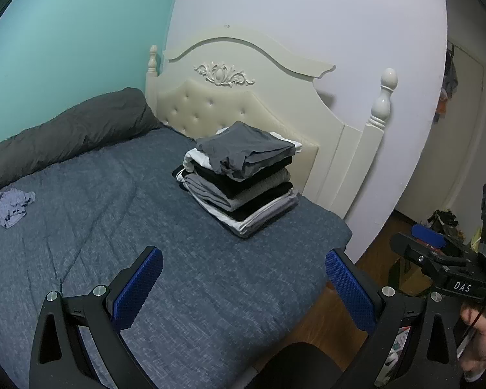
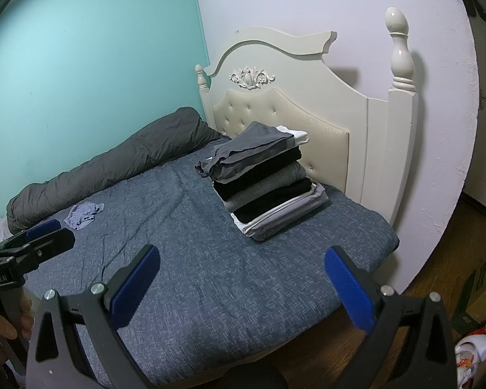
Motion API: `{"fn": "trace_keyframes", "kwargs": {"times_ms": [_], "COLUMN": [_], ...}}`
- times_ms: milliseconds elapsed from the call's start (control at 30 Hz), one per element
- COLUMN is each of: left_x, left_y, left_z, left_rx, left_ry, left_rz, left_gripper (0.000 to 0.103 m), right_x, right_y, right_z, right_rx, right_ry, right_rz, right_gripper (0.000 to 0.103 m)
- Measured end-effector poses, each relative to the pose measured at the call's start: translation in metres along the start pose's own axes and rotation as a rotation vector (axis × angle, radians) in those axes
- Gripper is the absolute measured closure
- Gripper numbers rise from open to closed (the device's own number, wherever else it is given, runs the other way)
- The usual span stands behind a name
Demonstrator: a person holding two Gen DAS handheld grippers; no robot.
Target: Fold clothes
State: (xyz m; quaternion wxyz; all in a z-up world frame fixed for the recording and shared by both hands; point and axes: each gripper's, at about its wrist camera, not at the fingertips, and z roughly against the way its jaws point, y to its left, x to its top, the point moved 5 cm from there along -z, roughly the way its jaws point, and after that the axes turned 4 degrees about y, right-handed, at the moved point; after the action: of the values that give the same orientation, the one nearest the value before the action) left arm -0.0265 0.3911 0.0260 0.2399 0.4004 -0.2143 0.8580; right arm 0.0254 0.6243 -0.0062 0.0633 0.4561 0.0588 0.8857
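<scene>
Nearest, the left gripper and right gripper hang over the blue quilt, fingers spread wide and empty. Further off, one crumpled pale-blue garment lies loose beside the grey rolled duvet; it looks thin, limp and light, best pinched at an edge or waistband. Beyond, the folded stack sits against the headboard. Only the right view shows the cardboard box on the floor

"DAS" on the right tool, blurred lettering on the left tool
</scene>
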Motion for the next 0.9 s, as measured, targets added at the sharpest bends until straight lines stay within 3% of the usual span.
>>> {"fn": "trace_keyframes", "kwargs": {"times_ms": [900], "left_x": [-0.0027], "left_y": [-0.0011], "left_z": [-0.0053], "left_rx": [-0.022], "left_ry": [0.027], "left_rz": [0.004], "left_gripper": [0.001], "right_x": [-0.0031], "right_y": [-0.0027], "right_z": [-0.0003], "right_rx": [0.002], "right_ry": [0.003], "right_rz": [-0.010], "right_gripper": [0.001]}}
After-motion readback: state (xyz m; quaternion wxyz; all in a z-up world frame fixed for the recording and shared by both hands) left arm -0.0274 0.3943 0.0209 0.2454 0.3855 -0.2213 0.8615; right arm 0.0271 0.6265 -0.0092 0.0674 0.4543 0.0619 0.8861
